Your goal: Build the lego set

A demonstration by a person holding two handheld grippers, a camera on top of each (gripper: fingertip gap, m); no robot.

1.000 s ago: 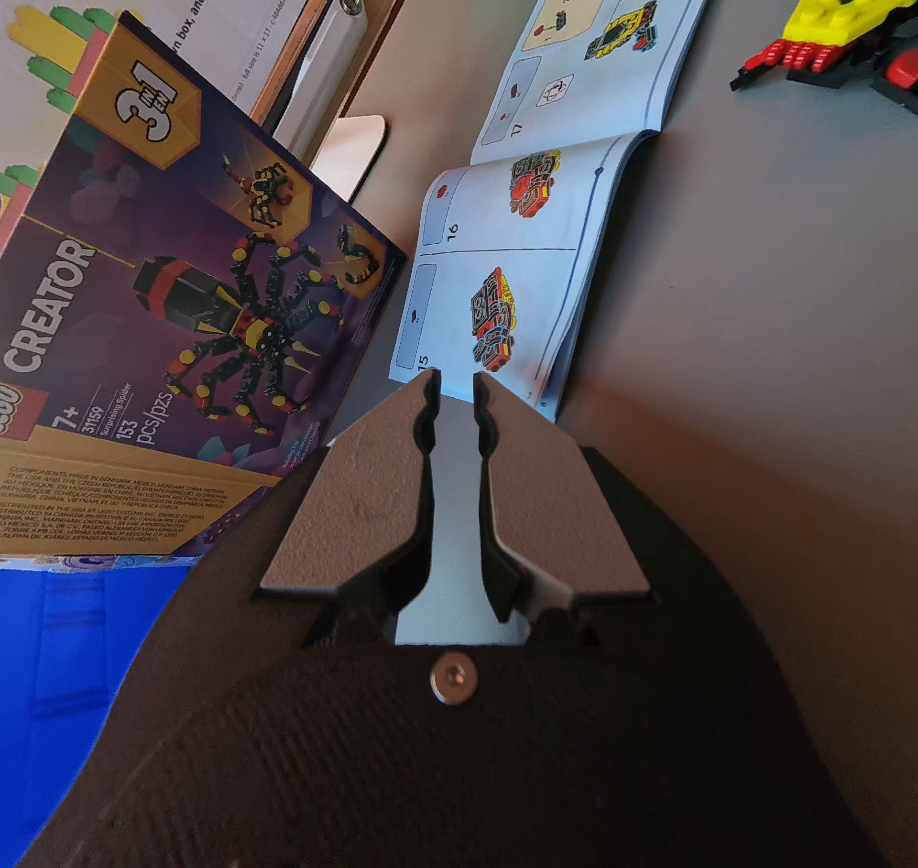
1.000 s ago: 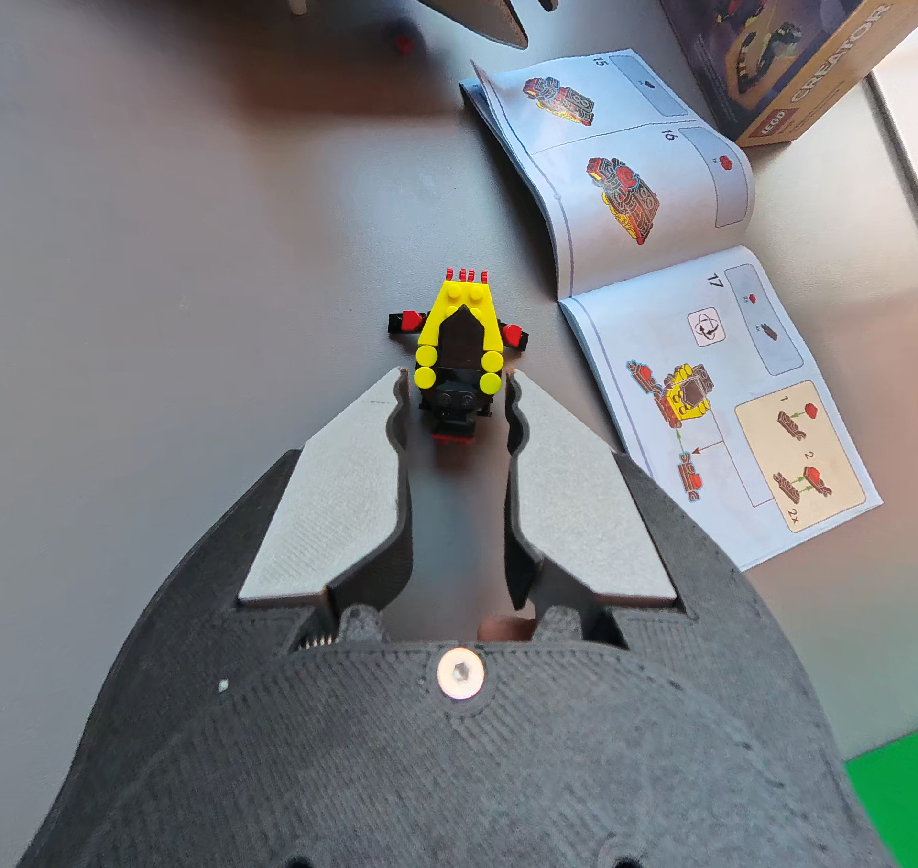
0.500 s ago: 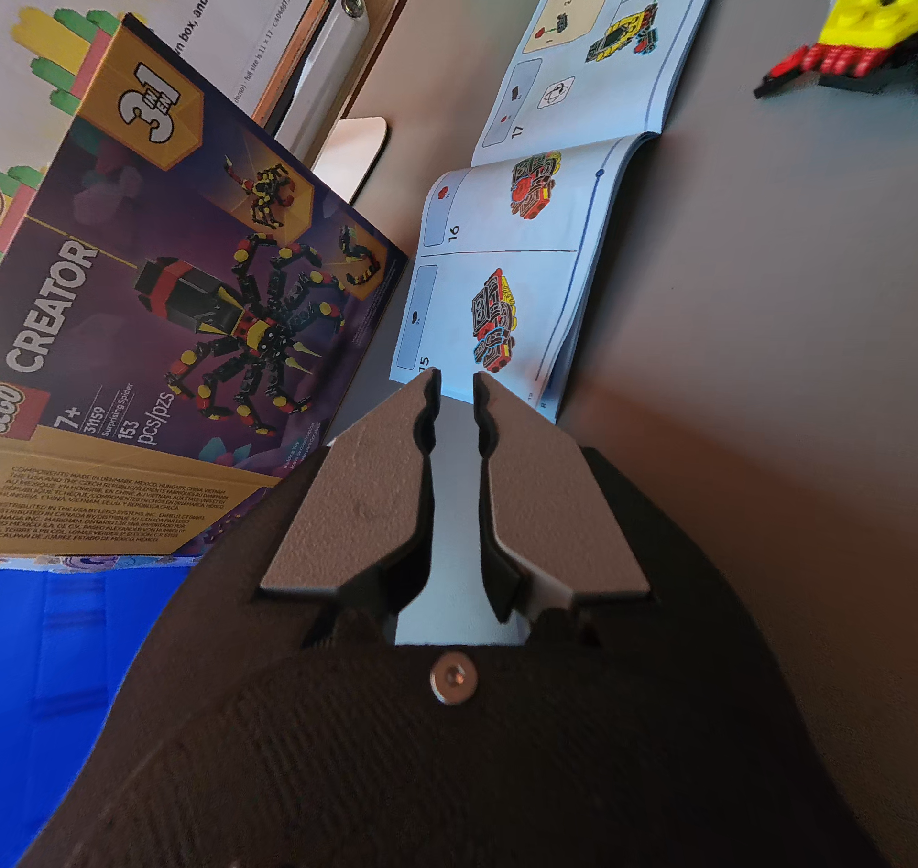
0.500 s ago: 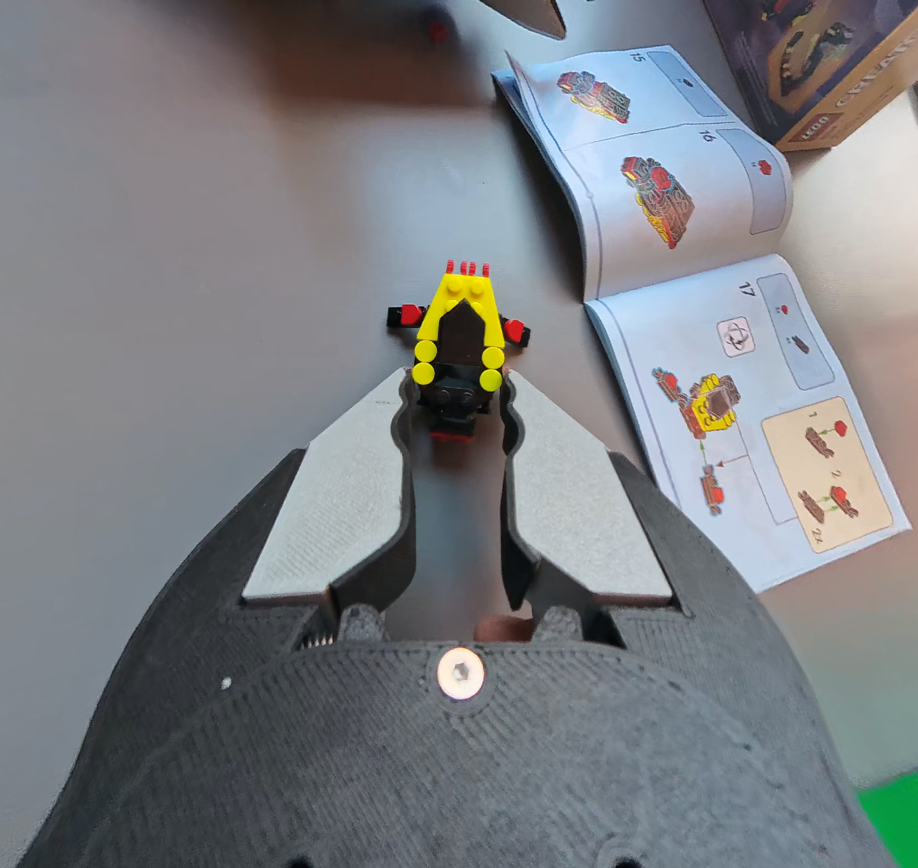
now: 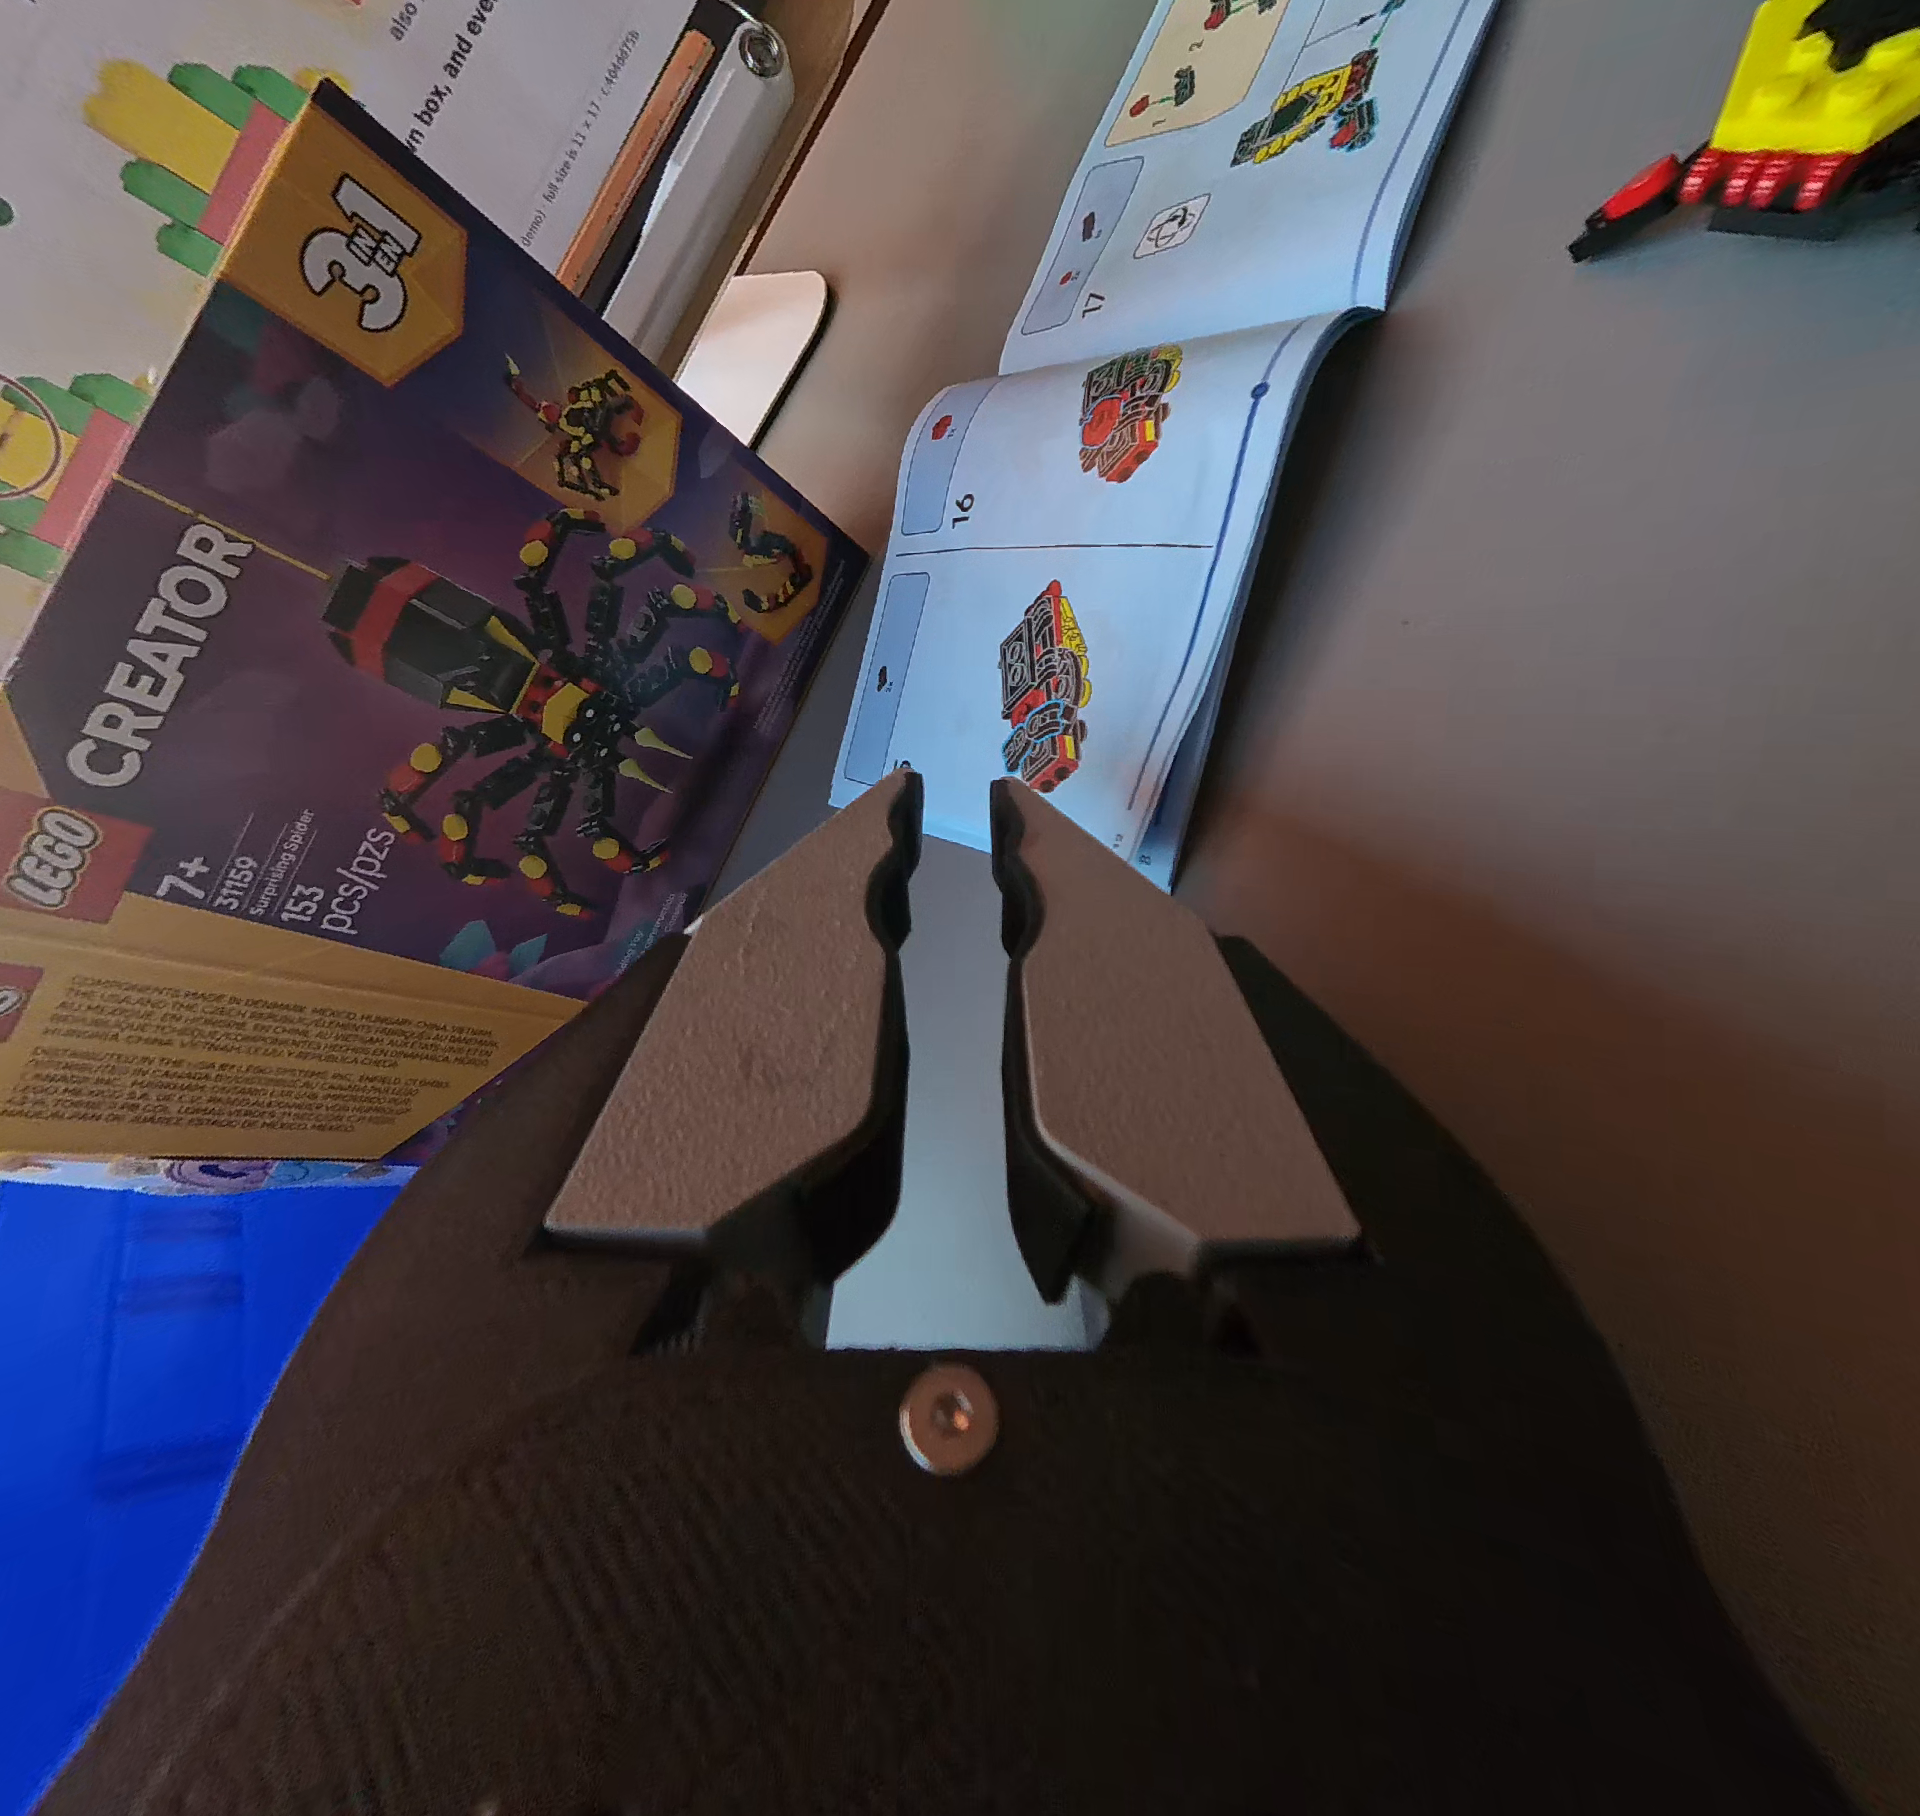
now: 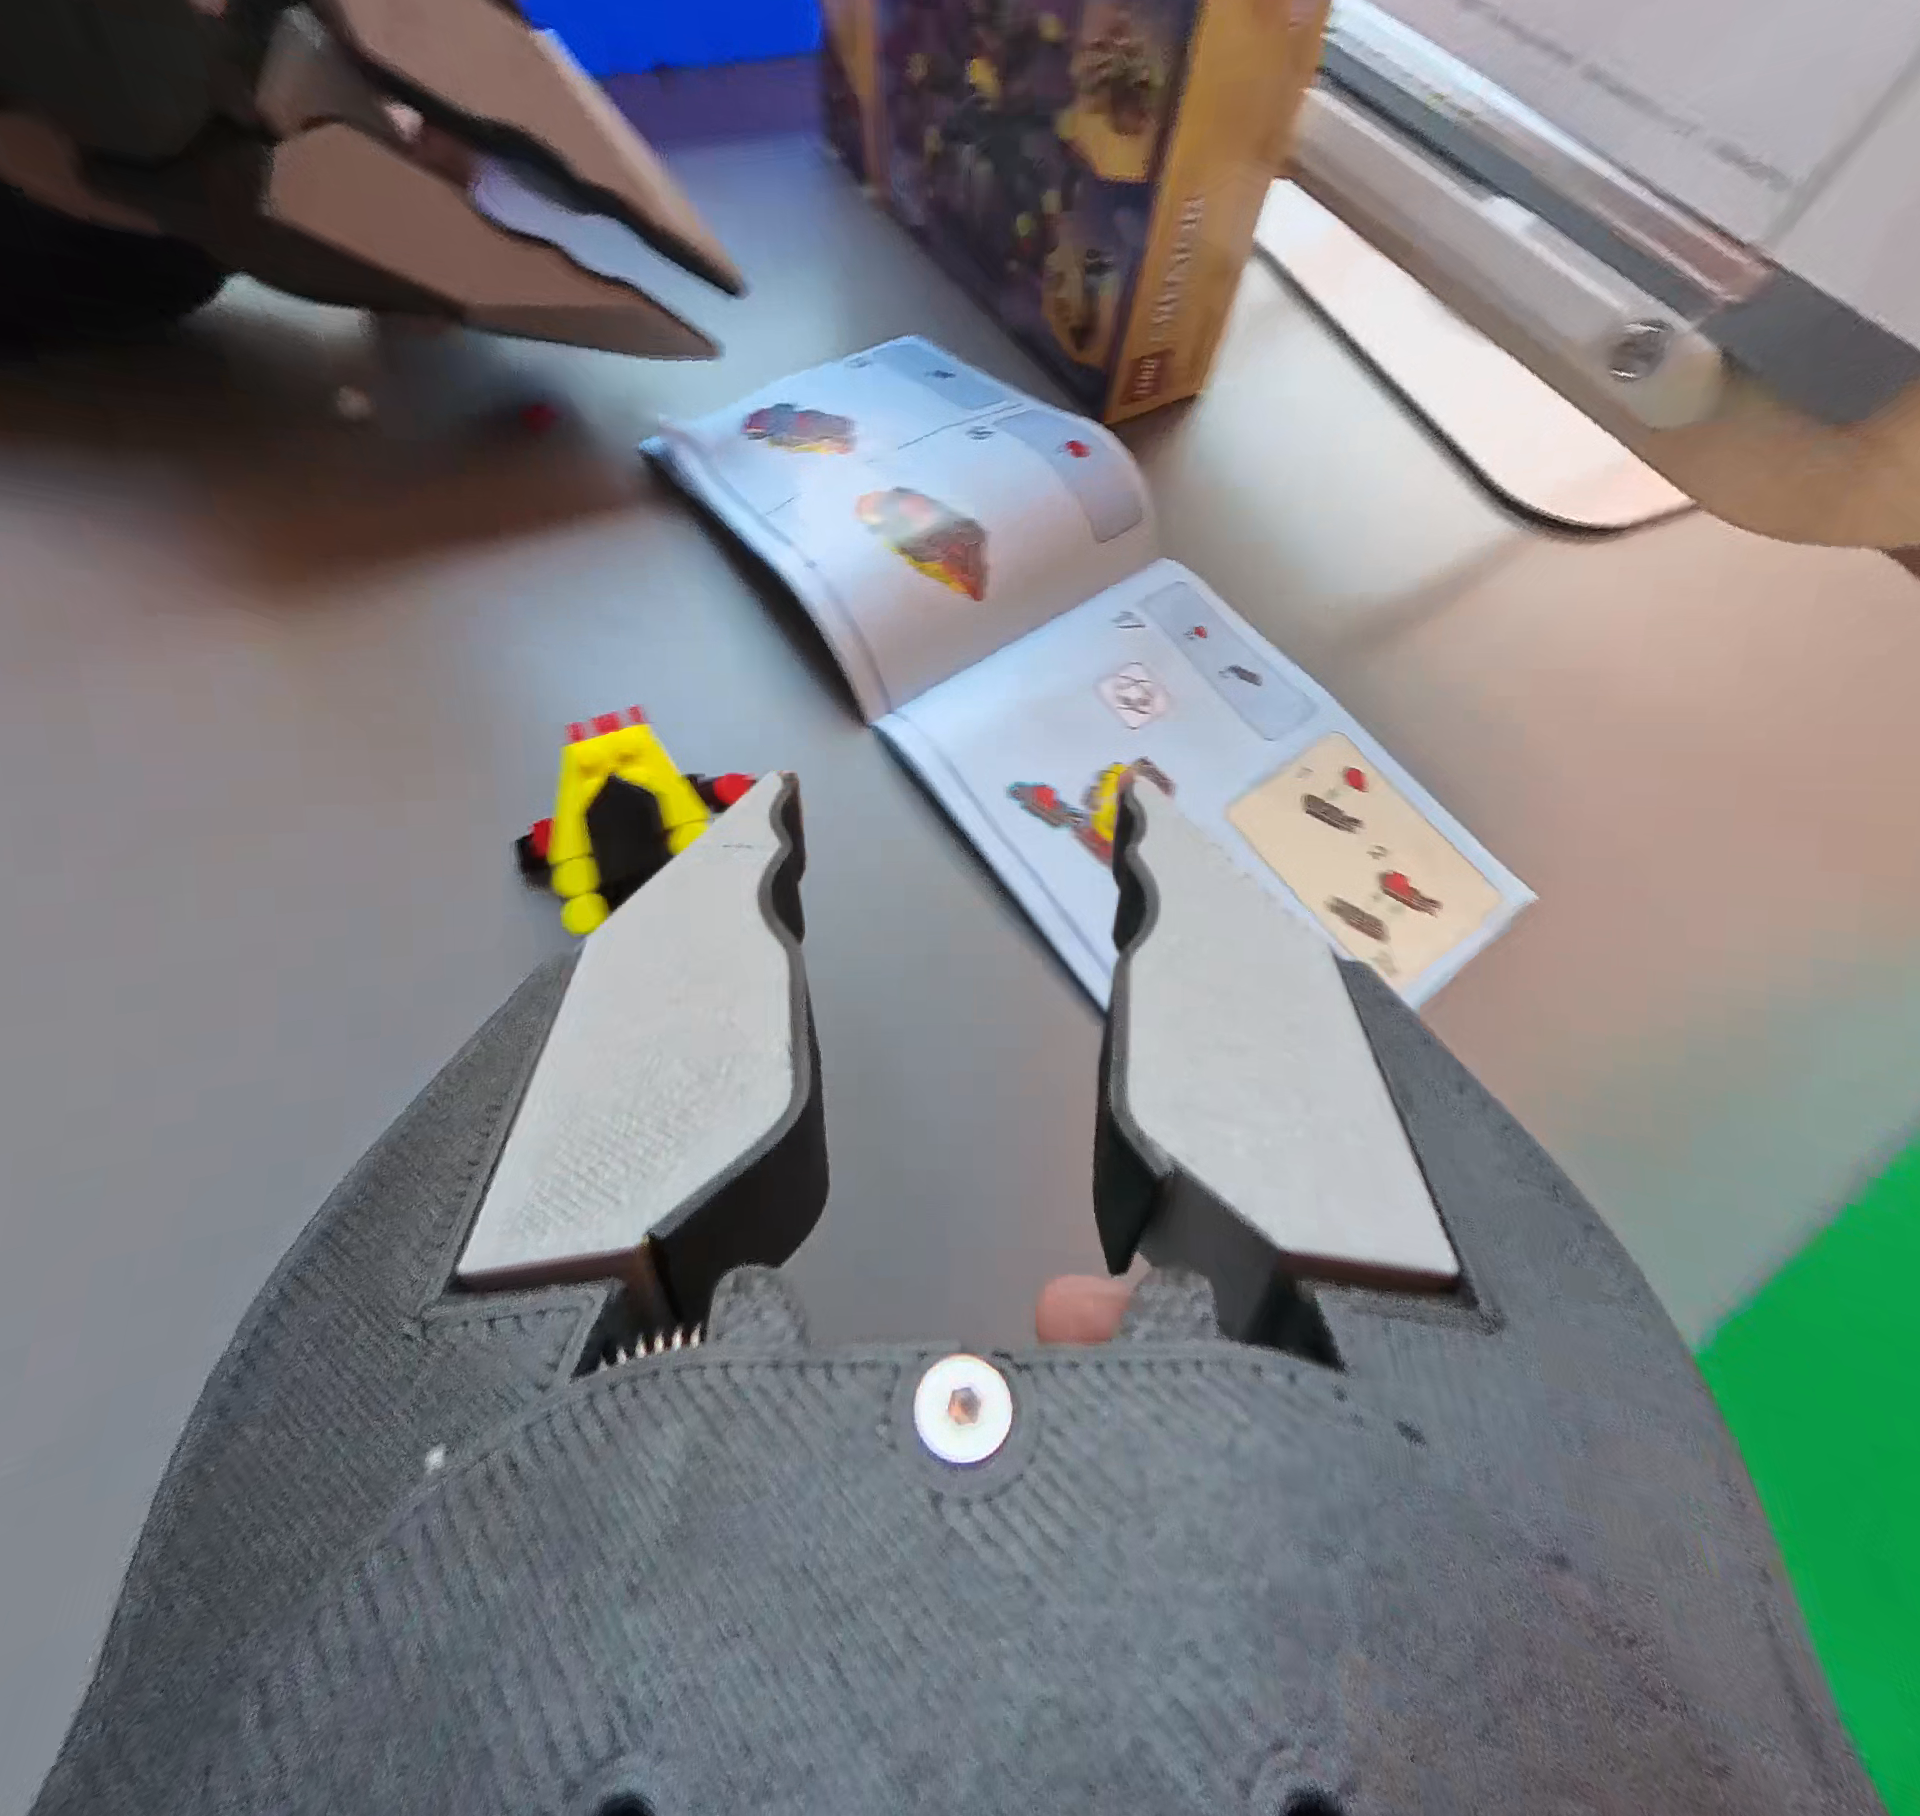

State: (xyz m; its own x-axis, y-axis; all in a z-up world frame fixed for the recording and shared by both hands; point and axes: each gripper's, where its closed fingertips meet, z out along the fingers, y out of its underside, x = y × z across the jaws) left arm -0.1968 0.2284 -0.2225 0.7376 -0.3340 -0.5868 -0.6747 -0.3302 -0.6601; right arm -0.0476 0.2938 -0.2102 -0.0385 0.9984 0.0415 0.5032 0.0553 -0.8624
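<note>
Grey table (image 6: 312, 727) carries the yellow-and-black model (image 6: 613, 821), which lies free just left of the right gripper (image 6: 956, 810), jaws spread wide and empty. Only this blurred view shows two tiny loose pieces (image 6: 535, 412). Left gripper (image 5: 954, 795), jaws slightly parted and empty, points at the open booklet (image 5: 1132, 561) beside the box (image 5: 416, 644); the model is cut off there.
</note>
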